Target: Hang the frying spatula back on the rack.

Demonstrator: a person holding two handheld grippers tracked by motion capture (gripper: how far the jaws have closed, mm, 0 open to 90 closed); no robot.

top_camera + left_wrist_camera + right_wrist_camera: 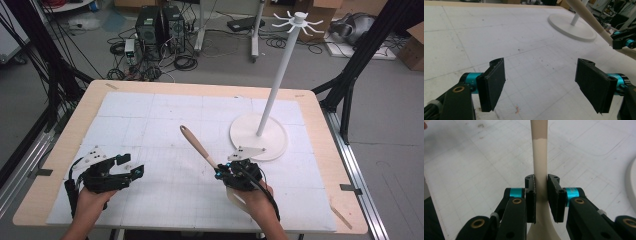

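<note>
Two tools: right tool [541, 195] clamps a spatula [197, 144], blade hidden; left tool [540, 87] gapes empty.

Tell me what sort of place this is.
Likely a robotics lab or workshop: a gridded white mat covers the table, black frame struts flank it, and computer towers stand among tangled cables on the floor.

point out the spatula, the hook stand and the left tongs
spatula [540, 157], right gripper view, its shaft above the shut jaws
hook stand [272, 95], high view, its white pole
left tongs [540, 85], left gripper view, gap between open jaws
</note>
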